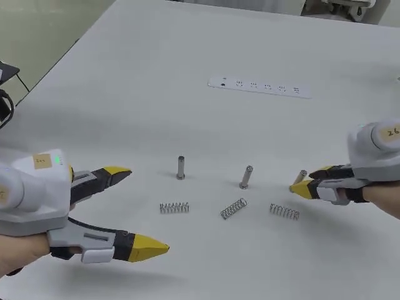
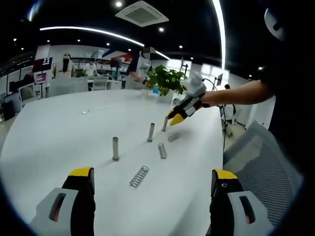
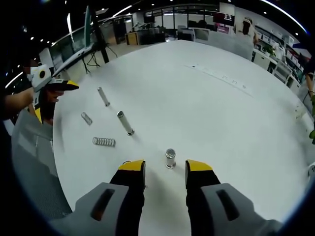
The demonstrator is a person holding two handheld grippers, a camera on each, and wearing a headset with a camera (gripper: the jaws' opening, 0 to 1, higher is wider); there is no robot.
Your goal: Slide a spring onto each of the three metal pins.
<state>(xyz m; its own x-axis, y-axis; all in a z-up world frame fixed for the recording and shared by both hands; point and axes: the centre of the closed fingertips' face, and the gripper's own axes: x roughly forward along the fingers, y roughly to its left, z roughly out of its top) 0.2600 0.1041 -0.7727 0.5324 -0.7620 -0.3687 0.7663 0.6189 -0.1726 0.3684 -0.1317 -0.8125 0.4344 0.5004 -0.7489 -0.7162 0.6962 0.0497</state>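
Left gripper (image 1: 147,209) spread wide, right gripper (image 3: 165,167) parted at a metal pin (image 3: 170,158); light, squashy springs (image 1: 174,207) are best pinched gently mid-coil.

Scrawled on the yellow sticker (image 1: 392,132) atop the right tool (image 1: 309,179) — seemingly "26"; small sticker (image 1: 41,160) on the left tool (image 1: 147,209) — illegible.

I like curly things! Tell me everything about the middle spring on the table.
The middle spring is a coil of thin, shiny grey wire that looks like metal. It lies on its side, slanted, on the white table, just in front of the middle pin and apart from it. No jaws touch it, and it is not on a pin yet.
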